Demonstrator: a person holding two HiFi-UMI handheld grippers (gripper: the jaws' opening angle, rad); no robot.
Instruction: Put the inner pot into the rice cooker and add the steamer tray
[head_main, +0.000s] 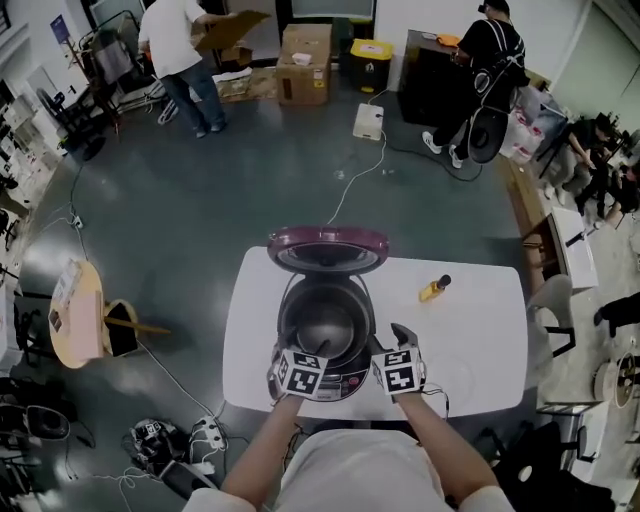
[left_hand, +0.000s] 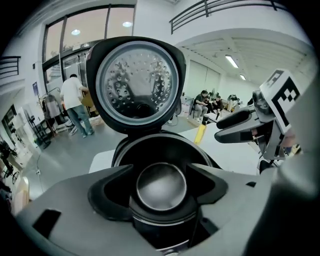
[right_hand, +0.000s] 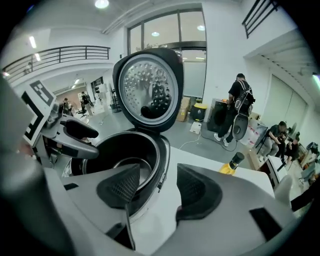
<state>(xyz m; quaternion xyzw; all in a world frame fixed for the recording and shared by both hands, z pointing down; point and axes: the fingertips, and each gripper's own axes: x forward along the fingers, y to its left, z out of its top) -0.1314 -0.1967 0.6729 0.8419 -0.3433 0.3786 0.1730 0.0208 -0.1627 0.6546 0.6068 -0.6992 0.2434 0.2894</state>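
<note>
The rice cooker (head_main: 325, 320) stands on the white table (head_main: 480, 330) with its lid (head_main: 327, 248) swung up at the back. Its cavity (left_hand: 161, 186) has dark walls and a shiny round bottom; I cannot tell whether that is the inner pot. No steamer tray is in view. My left gripper (head_main: 290, 350) hovers open over the cooker's front rim, with nothing between its jaws (left_hand: 160, 172). My right gripper (head_main: 400, 340) is open and empty at the cooker's front right (right_hand: 157, 177). Each gripper shows in the other's view: the right gripper (left_hand: 240, 127), the left gripper (right_hand: 75, 135).
A yellow bottle (head_main: 434, 288) with a dark cap stands on the table to the right of the cooker. A cable runs across the floor from the table's far edge to a white box (head_main: 368, 122). A round wooden stool (head_main: 78, 312) is at the left. People and cardboard boxes (head_main: 304, 62) are at the back.
</note>
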